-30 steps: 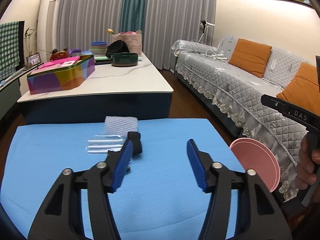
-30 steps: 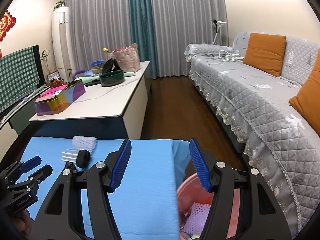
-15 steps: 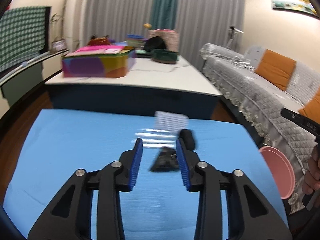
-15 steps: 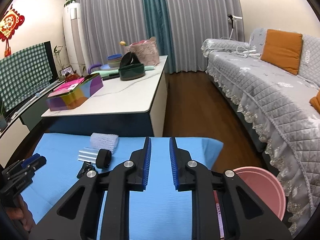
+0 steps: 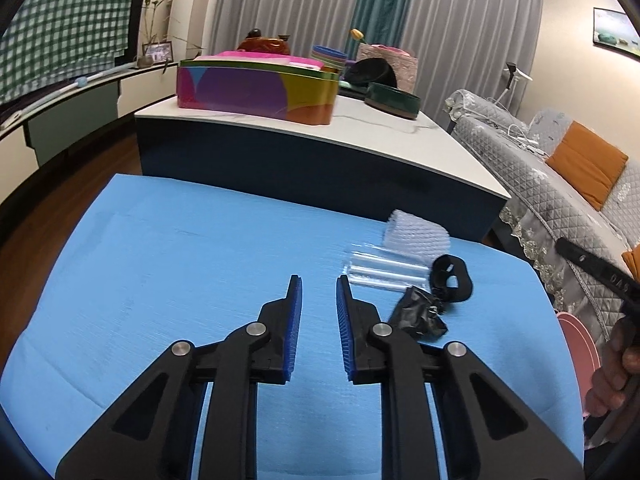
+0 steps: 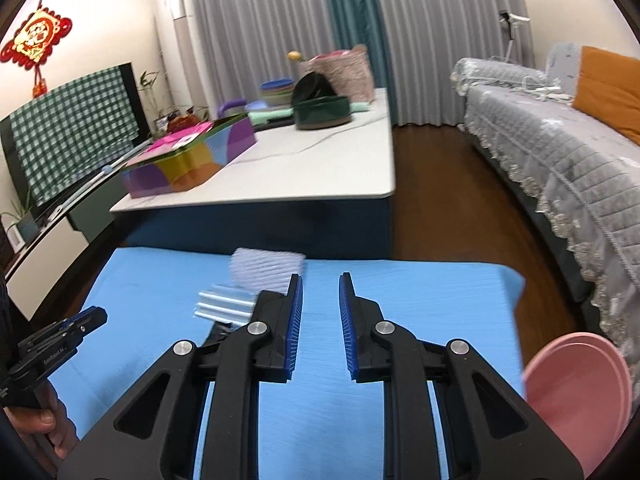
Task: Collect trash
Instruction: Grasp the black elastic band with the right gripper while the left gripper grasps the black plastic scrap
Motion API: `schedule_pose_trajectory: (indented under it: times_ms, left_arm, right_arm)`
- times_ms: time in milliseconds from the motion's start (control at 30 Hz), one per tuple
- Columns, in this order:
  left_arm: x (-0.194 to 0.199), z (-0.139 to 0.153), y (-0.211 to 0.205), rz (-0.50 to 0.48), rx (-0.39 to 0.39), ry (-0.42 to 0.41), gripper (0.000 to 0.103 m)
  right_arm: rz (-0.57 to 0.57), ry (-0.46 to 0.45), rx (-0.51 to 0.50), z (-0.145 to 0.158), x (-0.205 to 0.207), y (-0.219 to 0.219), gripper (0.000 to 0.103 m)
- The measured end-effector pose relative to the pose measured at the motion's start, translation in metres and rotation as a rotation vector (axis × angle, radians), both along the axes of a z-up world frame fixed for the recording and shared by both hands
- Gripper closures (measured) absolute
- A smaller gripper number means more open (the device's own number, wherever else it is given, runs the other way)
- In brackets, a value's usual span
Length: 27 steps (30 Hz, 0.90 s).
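Observation:
On the blue cloth (image 5: 180, 280) lie a white foam net (image 5: 416, 236), a clear plastic wrapper (image 5: 384, 270), a black tape ring (image 5: 450, 276) and a crumpled black scrap (image 5: 418, 312). My left gripper (image 5: 318, 284) hovers just left of them, jaws a narrow gap apart and empty. My right gripper (image 6: 320, 282) is above the cloth, jaws a narrow gap apart and empty; the foam net (image 6: 266, 268) and the wrapper (image 6: 226, 302) lie left of its tips. The pink bin (image 6: 576, 392) stands at the cloth's right edge.
A white-topped coffee table (image 5: 360, 132) with a colourful tin (image 5: 256, 92) and a dark bowl (image 5: 394, 98) stands behind the cloth. A grey sofa (image 6: 560, 152) with orange cushions runs along the right. Wooden floor (image 6: 436, 176) lies between.
Both grippers have narrowed from wide open to a small gap. The left view has swung left, so the trash now sits right of its jaws. The right gripper has moved left, away from the bin.

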<state>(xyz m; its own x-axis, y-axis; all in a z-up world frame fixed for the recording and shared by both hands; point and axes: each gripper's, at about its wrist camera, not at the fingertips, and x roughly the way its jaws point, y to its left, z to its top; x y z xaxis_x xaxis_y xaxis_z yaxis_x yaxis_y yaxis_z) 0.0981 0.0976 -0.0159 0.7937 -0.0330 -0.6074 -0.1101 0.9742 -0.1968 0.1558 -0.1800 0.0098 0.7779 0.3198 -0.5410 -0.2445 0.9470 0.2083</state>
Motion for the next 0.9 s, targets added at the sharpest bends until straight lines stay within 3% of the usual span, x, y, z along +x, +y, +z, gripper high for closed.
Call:
schedule_pose_trajectory:
  times_ms: [67,200,333,500,600,900]
  left_arm:
    - [0.001,-0.001,0.005,0.008,0.001,0.000,0.085]
    - [0.005,-0.005,0.006,0.001,0.025,0.006,0.085]
    - [0.009,-0.009,0.007,-0.010,0.034,0.016,0.085]
    - [0.016,-0.014,0.001,-0.029,0.027,0.024,0.085]
    - [0.021,-0.017,-0.008,-0.054,0.027,0.024,0.085]
    - [0.045,-0.034,-0.057,-0.166,0.003,0.069,0.084]
  right_arm:
    - [0.020,0.019,-0.010,-0.008,0.008,0.013,0.077]
    - [0.040,0.060,-0.024,-0.028,0.023,0.034,0.057]
    - [0.056,0.120,-0.026,-0.046,0.038,0.051,0.050]
    - [0.098,0.164,-0.052,-0.059,0.046,0.064,0.051]
    - [0.129,0.202,-0.077,-0.067,0.048,0.064,0.079]
    - [0.101,0.161,-0.082,-0.054,0.035,0.020,0.079]
